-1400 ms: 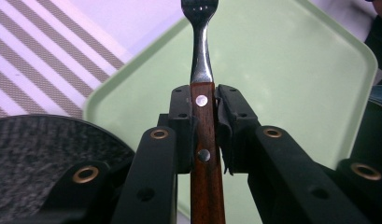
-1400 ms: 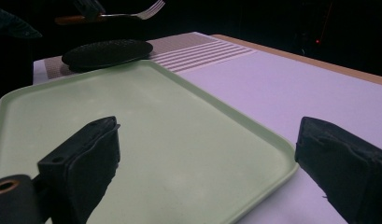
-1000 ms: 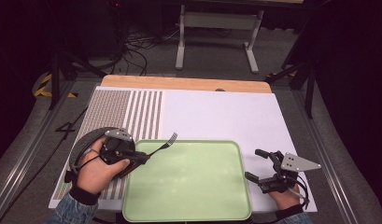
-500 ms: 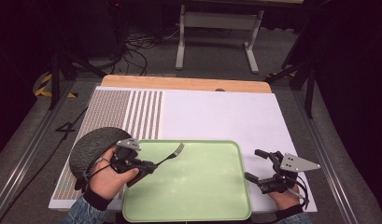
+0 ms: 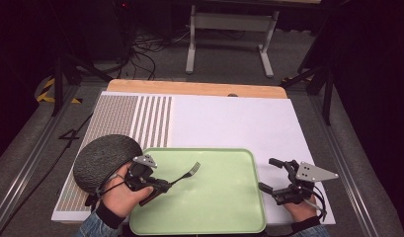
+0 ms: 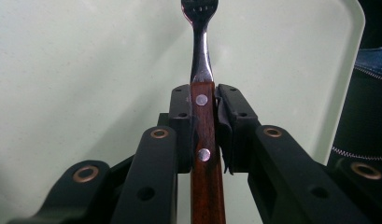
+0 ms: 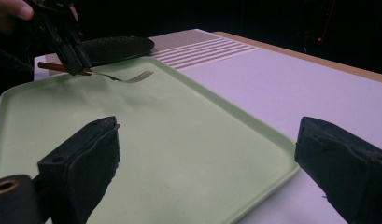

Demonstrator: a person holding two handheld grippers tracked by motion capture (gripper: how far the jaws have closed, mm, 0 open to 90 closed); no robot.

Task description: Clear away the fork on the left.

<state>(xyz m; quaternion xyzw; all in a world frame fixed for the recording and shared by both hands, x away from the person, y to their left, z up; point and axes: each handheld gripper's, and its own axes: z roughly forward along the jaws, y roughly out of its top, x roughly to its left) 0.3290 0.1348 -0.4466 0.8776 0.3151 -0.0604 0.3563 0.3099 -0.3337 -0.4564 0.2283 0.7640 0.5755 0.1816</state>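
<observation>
The left gripper (image 5: 162,186) clamps a wooden-handled fork (image 5: 185,173) just above the green tray's (image 5: 224,207) left side, not yet set down, while the right gripper (image 5: 276,180) waits with jaws spread at the tray's right edge.

In the lower middle of the high view, most of the green tray (image 5: 224,197) is left bare, so wide free room is found over its centre and right half. Its left part is taken by the left gripper (image 5: 162,186) and the fork (image 5: 187,173) clamped in it. Just beside the tray's left edge, passage is blocked by a dark round plate (image 5: 103,158). The white mat (image 5: 229,121) in the upper middle is open. At the lower right, the tray's edge is flanked by the right gripper (image 5: 269,175), jaws spread.
</observation>
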